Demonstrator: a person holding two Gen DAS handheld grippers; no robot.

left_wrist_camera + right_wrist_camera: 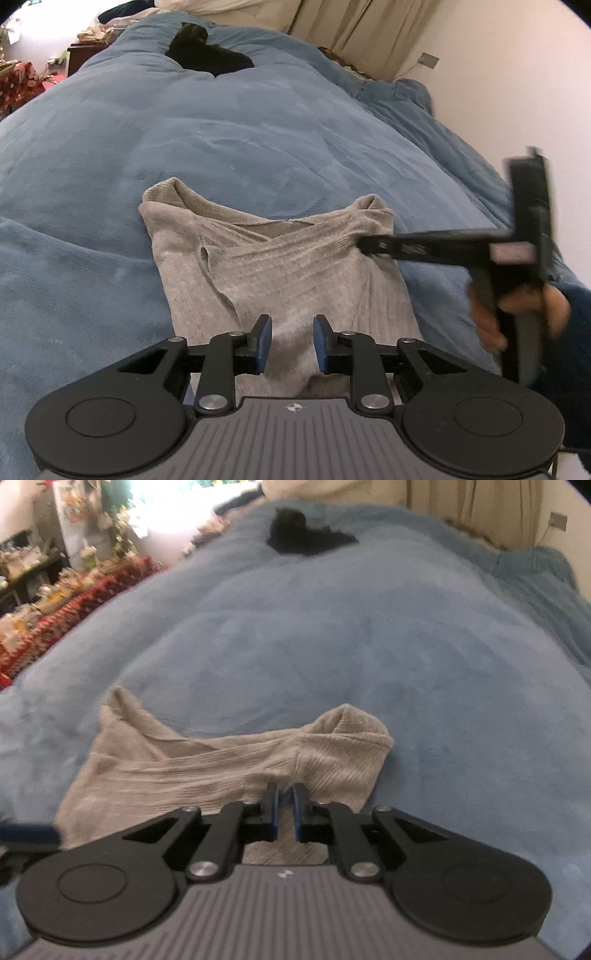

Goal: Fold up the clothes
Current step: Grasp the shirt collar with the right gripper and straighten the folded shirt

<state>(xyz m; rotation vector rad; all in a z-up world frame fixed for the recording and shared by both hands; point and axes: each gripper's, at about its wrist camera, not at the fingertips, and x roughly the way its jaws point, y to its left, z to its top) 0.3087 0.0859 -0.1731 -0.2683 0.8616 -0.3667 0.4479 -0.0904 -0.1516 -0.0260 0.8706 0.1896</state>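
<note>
A: Grey ribbed top (280, 266) flat on blue blanket (229, 140), near edge of bed; sleeves crossed over chest, neckline facing away. Black garment (210, 55) far off near headboard, untouched.

B: Left gripper (291, 343)?

A: Apart, blue pads either side of lower cloth, nothing pinched. Hovering or resting on hem end; cannot tell which.

B: Right gripper (284, 812)?

A: Nearly together, seemingly nipped on a ridge of fabric at right shoulder. Blurred, probably mid-motion.

B: Step in hand?

A: Likely sleeve tucked in, side fold being tidied. Lengthwise fold not yet done.

B: Next move?

A: Probably let go at shoulder, grasp both hem corners, carry hem up to neckline. Soft blanket underneath; expect drag and bunching.
</note>
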